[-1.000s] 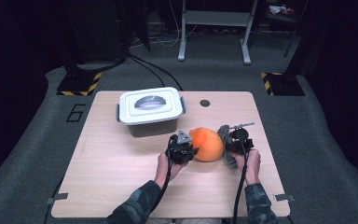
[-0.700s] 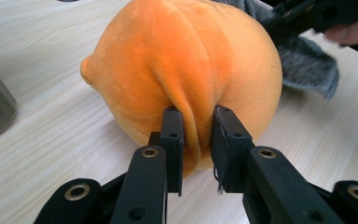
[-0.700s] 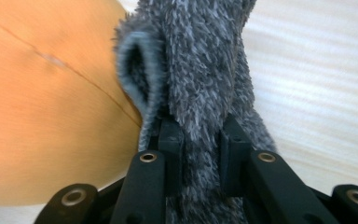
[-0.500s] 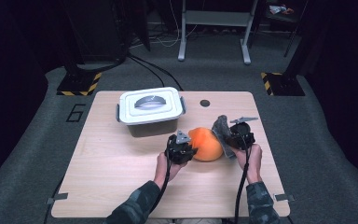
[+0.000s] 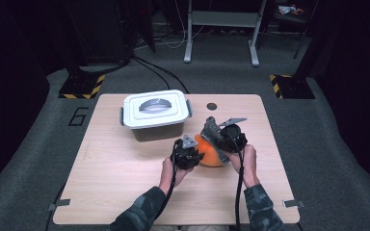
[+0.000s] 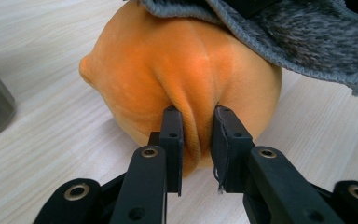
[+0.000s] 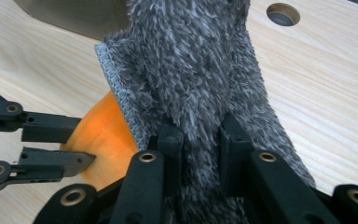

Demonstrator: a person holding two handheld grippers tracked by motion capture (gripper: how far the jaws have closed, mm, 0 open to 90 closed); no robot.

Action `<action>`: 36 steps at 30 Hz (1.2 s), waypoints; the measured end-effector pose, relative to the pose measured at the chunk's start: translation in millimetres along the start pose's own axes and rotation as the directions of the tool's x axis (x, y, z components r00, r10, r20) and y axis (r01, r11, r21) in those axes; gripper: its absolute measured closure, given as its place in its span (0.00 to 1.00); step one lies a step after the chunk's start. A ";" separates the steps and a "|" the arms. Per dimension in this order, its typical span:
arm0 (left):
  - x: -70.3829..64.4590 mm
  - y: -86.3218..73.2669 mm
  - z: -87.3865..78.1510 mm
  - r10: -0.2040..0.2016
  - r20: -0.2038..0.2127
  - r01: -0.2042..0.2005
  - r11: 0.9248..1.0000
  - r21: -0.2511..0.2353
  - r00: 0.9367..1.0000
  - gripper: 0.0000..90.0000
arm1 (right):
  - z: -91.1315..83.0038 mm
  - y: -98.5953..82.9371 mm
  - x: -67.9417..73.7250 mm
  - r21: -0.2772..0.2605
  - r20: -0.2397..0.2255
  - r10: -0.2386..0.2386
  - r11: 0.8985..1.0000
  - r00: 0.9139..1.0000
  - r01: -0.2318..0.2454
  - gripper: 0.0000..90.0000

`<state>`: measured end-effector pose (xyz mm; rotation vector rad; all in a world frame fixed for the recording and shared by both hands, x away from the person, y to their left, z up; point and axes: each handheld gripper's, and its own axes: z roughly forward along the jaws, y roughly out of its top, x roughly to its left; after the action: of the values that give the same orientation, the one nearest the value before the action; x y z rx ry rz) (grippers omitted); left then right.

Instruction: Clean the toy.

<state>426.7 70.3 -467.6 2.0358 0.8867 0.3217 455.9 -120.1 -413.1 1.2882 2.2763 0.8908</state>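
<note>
A light wooden bench [image 5: 125, 183] with a round hole [image 5: 212, 106] stands on grey carpet floor [image 5: 29, 159], with yellow-black striped blocks [image 5: 82, 86] at upper left and right, a grey metal stand [image 5: 221, 29] at top, and dark surroundings.

Lighting's pretty uneven here. In the high view the table [image 5: 125, 192] is the only well-lit thing, lit from overhead, and everything around the table drops off into near black fast, especially off its left and right sides. That view is also soft and a bit grainy, so there's no fine detail on the white box [image 5: 155, 114] at the table's far side. Shadows on the table are short and faint. Both gripper views are much brighter and sharper: the orange plush [image 6: 186, 74] has a warm bright patch in its middle and no harsh glare, and the grey cloth [image 7: 200, 70] shows crisp fibres. Table grain toward the frame corners looks softer.
</note>
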 end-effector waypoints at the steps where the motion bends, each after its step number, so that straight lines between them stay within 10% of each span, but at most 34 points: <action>1: -0.3 0.1 0.1 0.002 0.000 -0.002 1.000 0.001 1.000 0.84 | -1.0 -1.0 -2.7 0.002 0.008 0.008 1.000 1.000 -0.008 0.83; 19: 0.9 -1.0 0.9 -0.003 0.004 0.003 1.000 0.000 1.000 0.84 | 13.4 -41.3 -44.1 0.099 0.087 0.158 0.981 0.983 -0.167 0.83; 36: 3.2 -1.7 0.0 -0.006 -0.005 0.006 1.000 0.004 1.000 0.83 | 26.1 -52.7 -55.7 0.154 0.115 0.171 0.970 0.979 -0.188 0.82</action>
<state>428.2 73.1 -469.2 2.0369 0.8975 0.3224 467.1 -179.2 -467.4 1.5952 2.2192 0.6891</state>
